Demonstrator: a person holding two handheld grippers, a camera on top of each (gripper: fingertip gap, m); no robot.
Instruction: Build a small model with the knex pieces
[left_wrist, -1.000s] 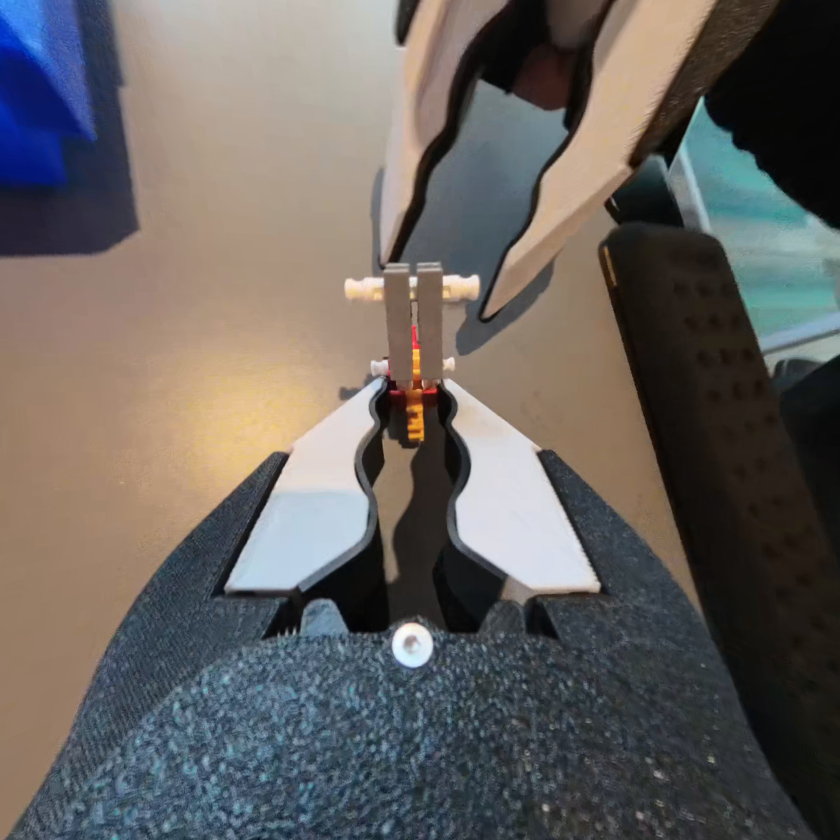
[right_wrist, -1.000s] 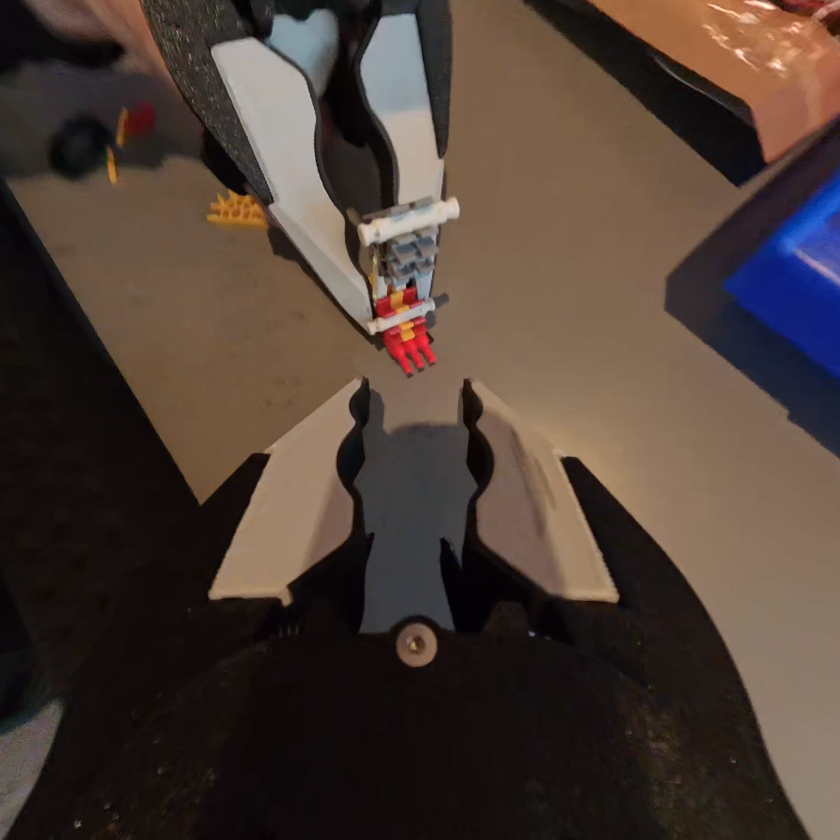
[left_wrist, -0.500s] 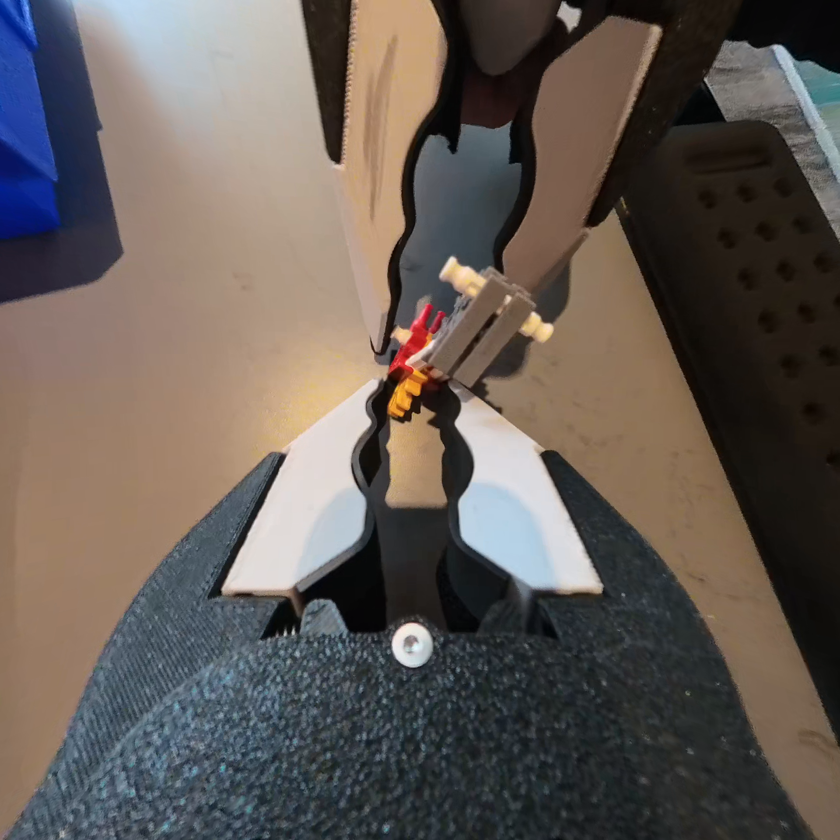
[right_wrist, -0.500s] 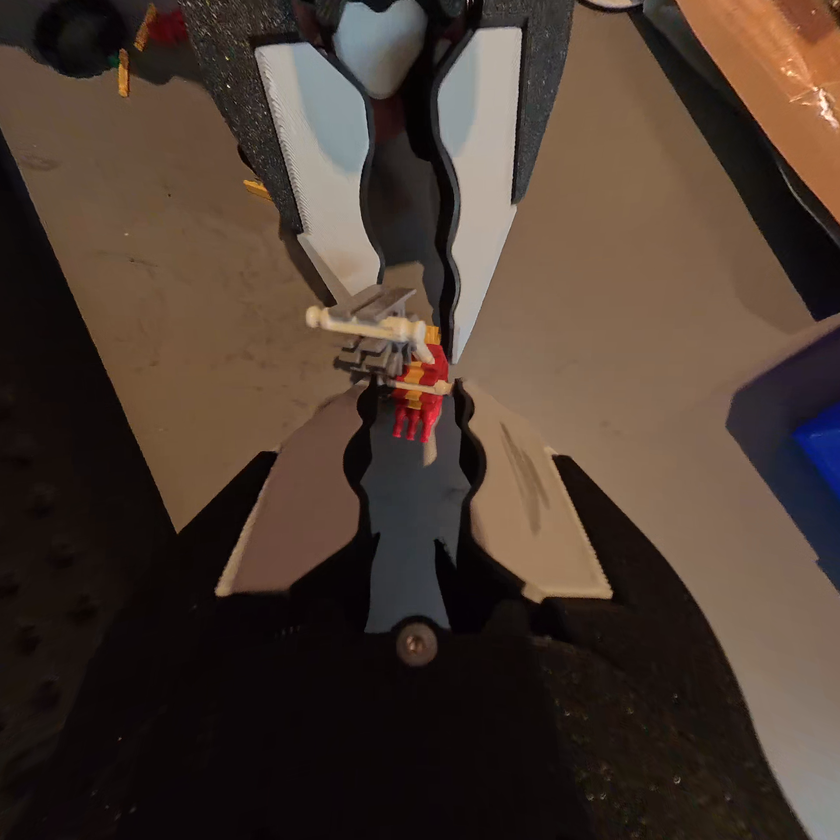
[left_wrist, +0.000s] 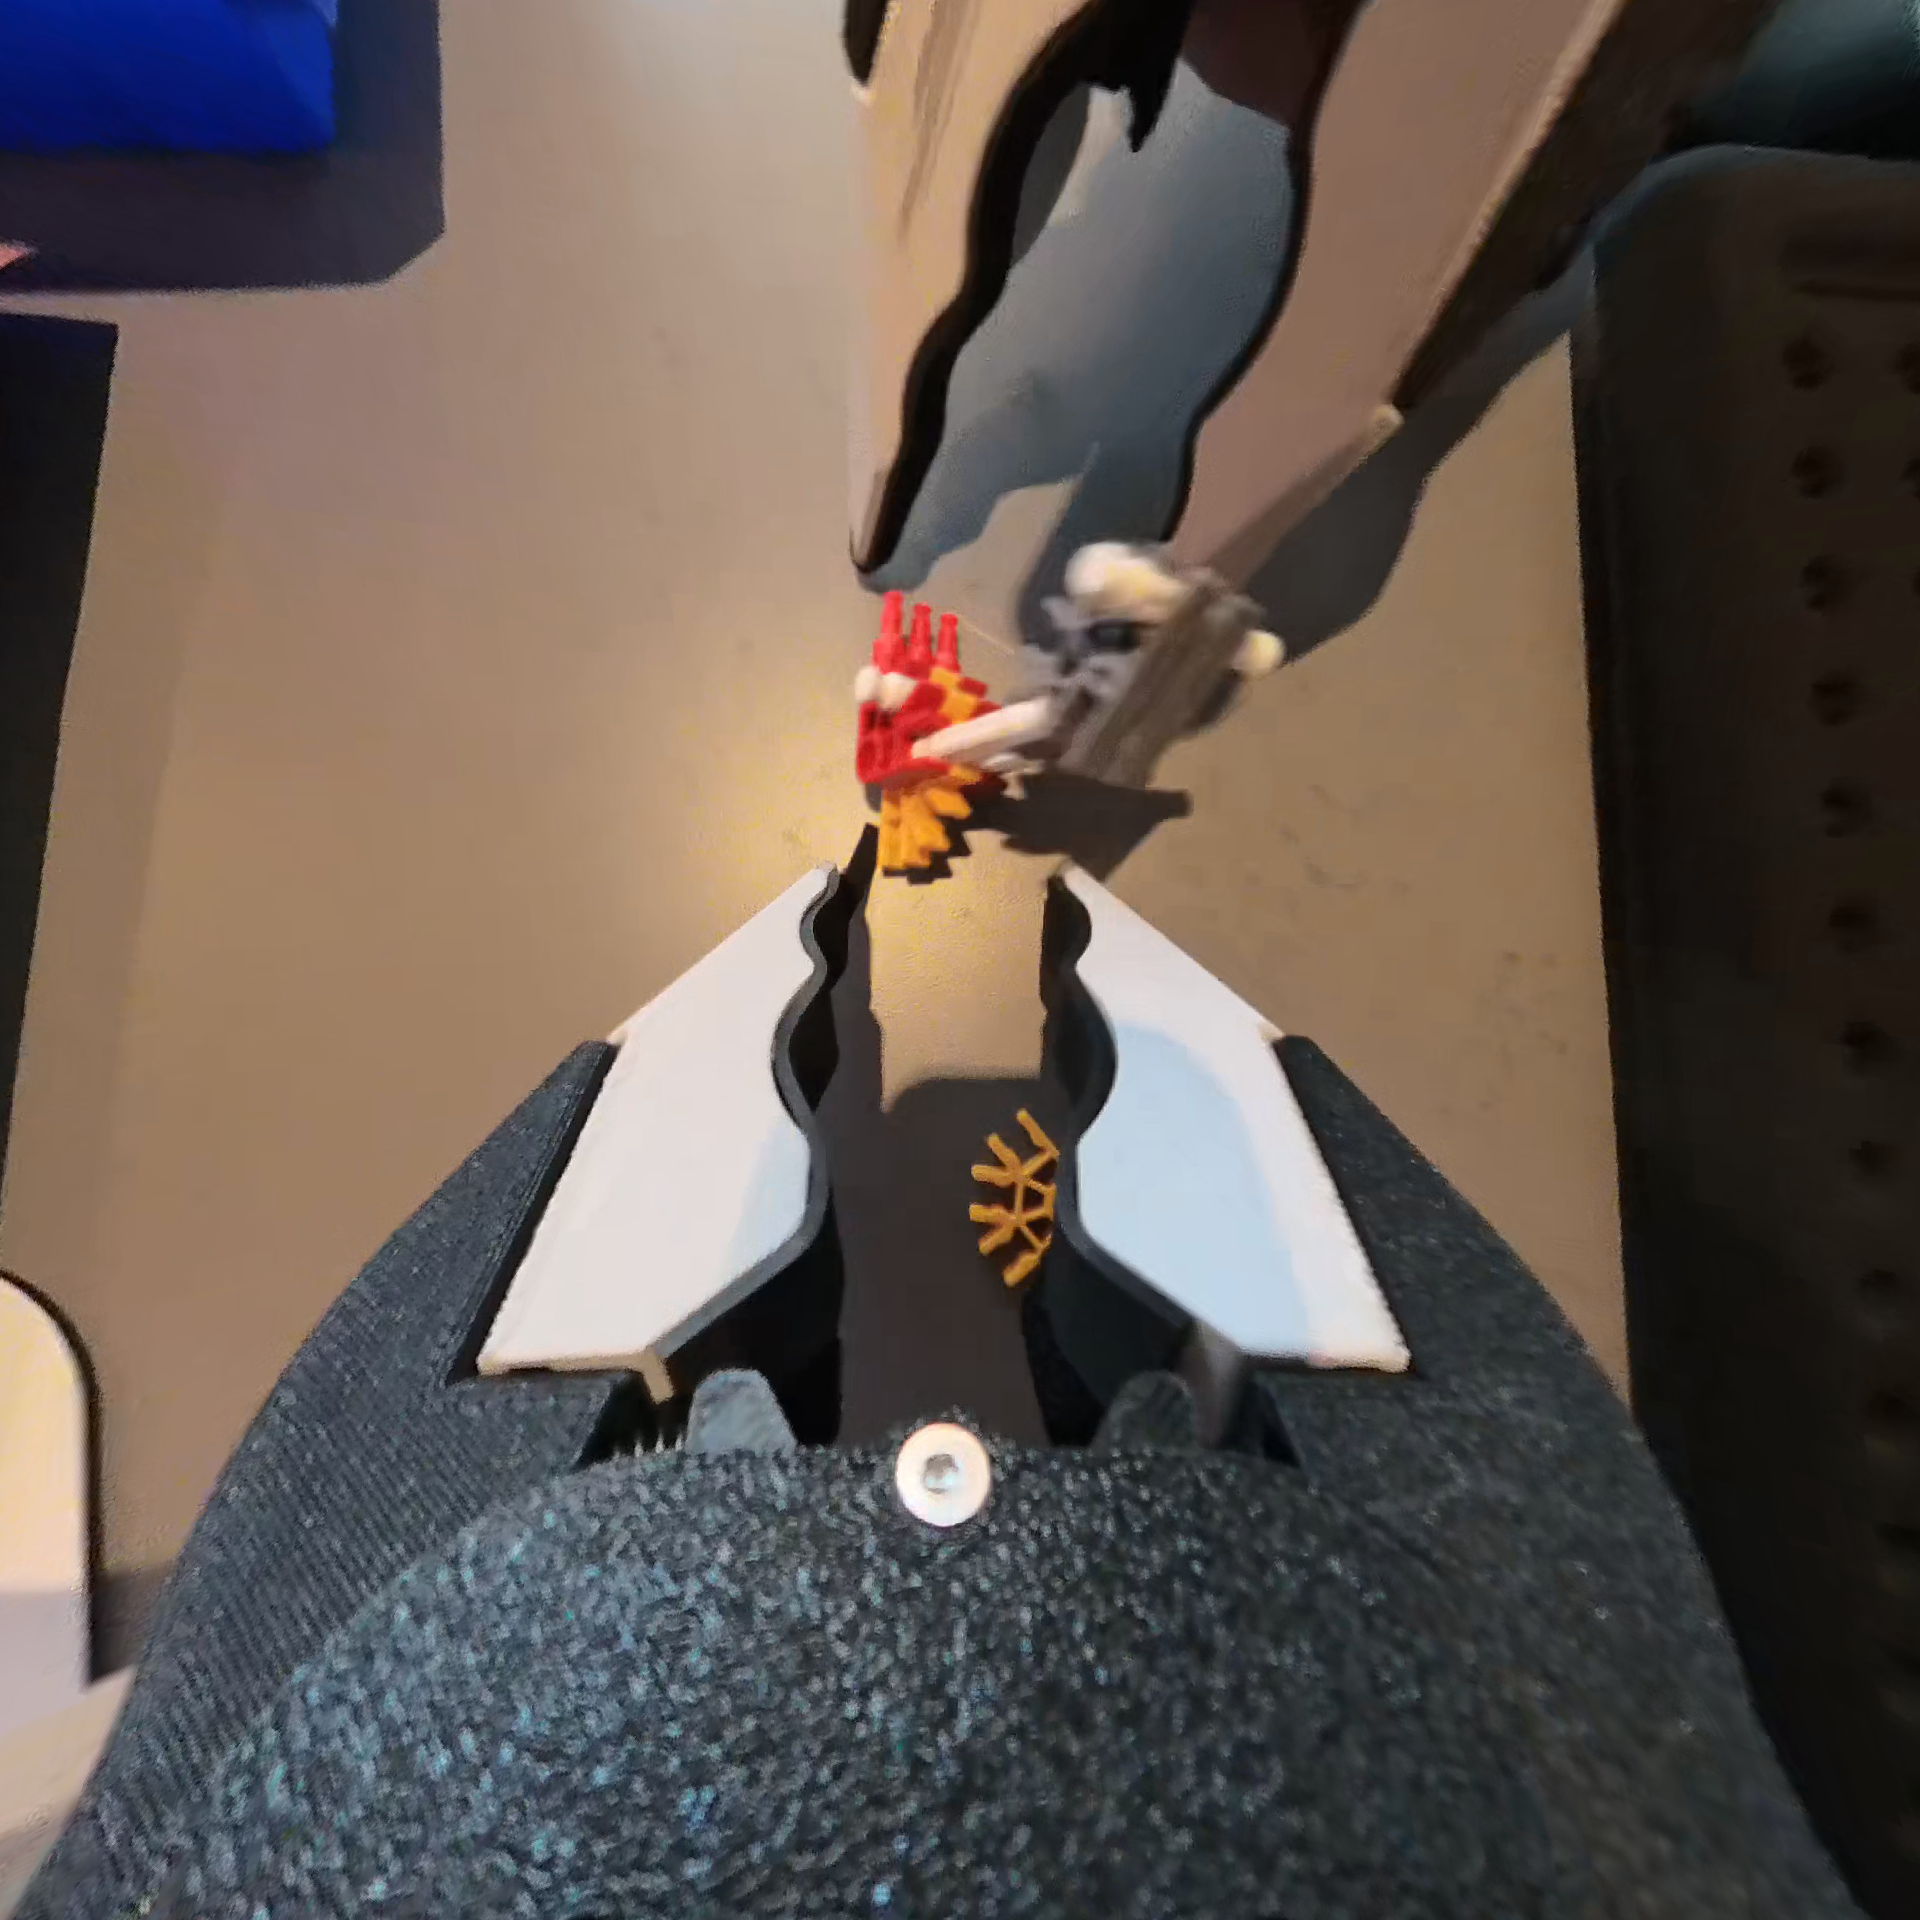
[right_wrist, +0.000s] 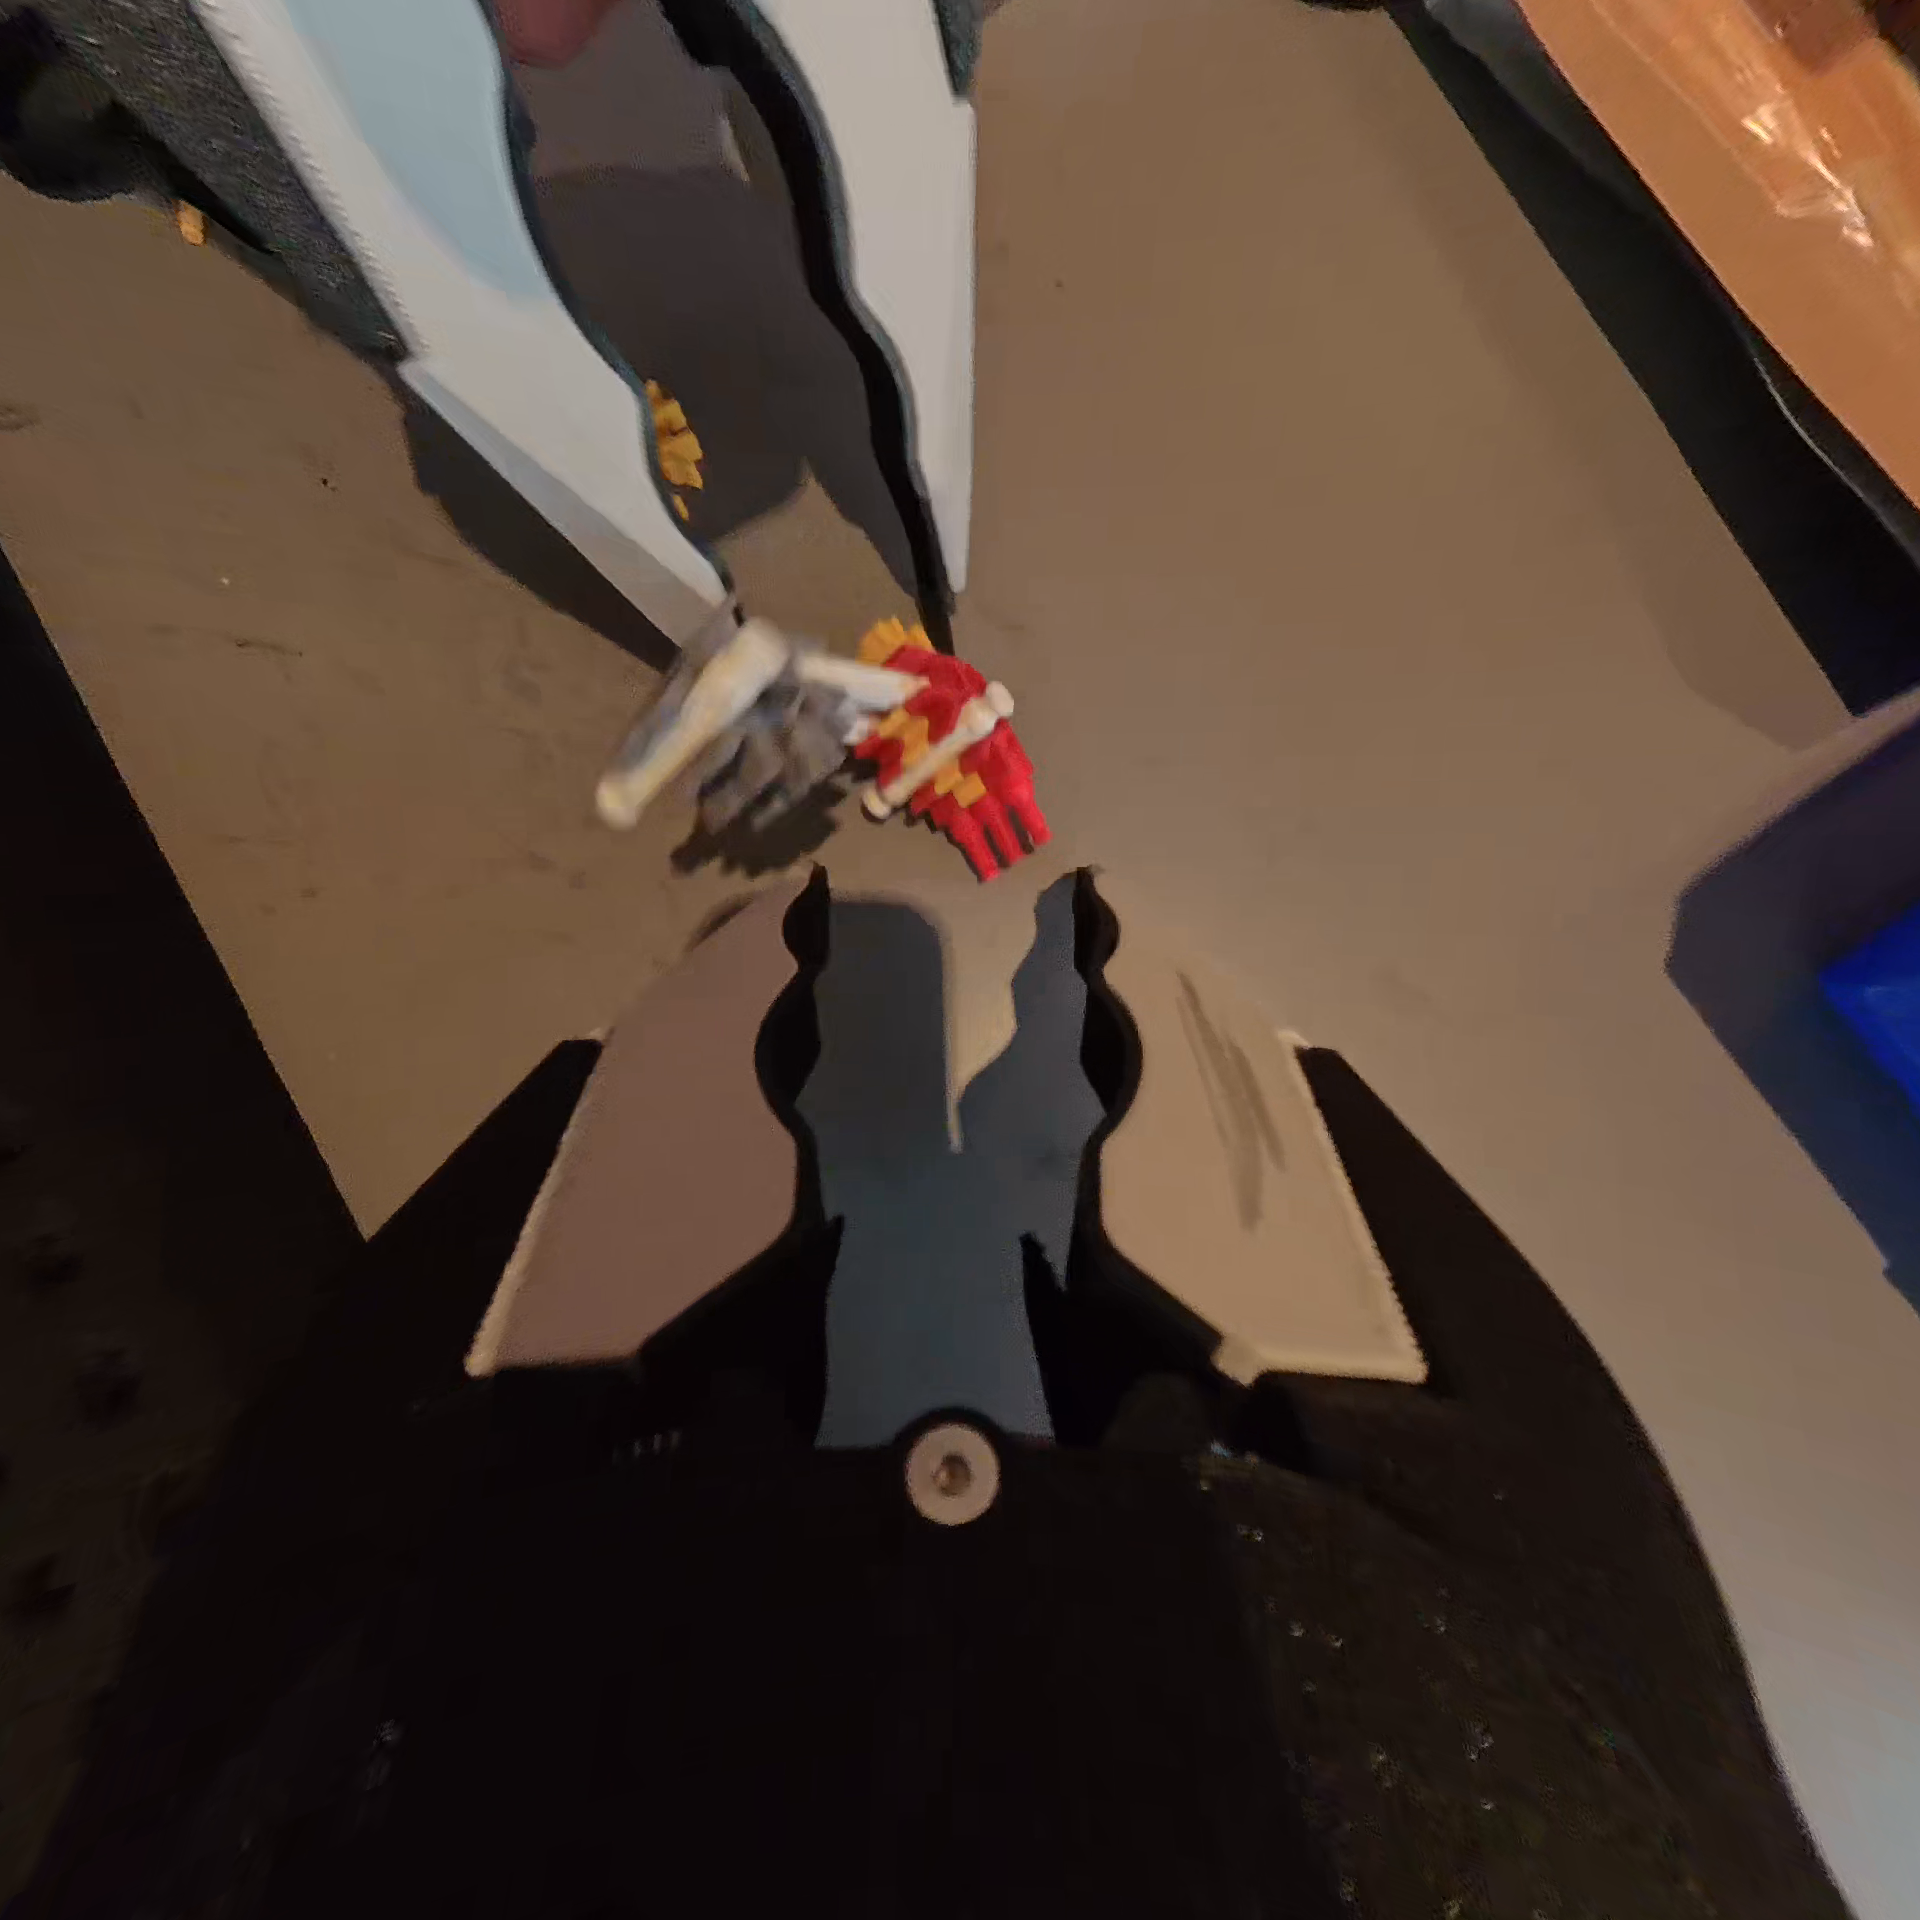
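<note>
Both sets of jaws stand released, each pair spread with bare surface showing between the tips. The left gripper (left_wrist: 940, 883) holds nothing; the same goes for the right gripper (right_wrist: 945, 883), which faces it from the opposite side. Between the two lies a small brick-built assembly of red, orange, grey and white plastic pieces (left_wrist: 997, 717), resting on the tan counter (left_wrist: 468, 727). Its red and orange end sits just beyond the left gripper's tips, nearer the left finger, while its grey part with white rods angles off towards the right gripper's far finger and is blurred there, so I cannot tell whether the two touch. From the right wrist view the same assembly (right_wrist: 883, 738) lies just ahead of the right gripper's tips, red prongs pointing back at them, and the left gripper's two white fingers (right_wrist: 540, 343) come down close above it.

A flat orange snowflake-shaped plastic piece (left_wrist: 1013, 1195) lies on the counter under the left gripper, seen between its fingers. A blue bin (left_wrist: 166, 73) sits at the far left edge, and a black perforated surface (left_wrist: 1787, 935) runs along the counter's right side. In the right wrist view a brown cardboard sheet (right_wrist: 1766, 208) occupies the upper right corner.
</note>
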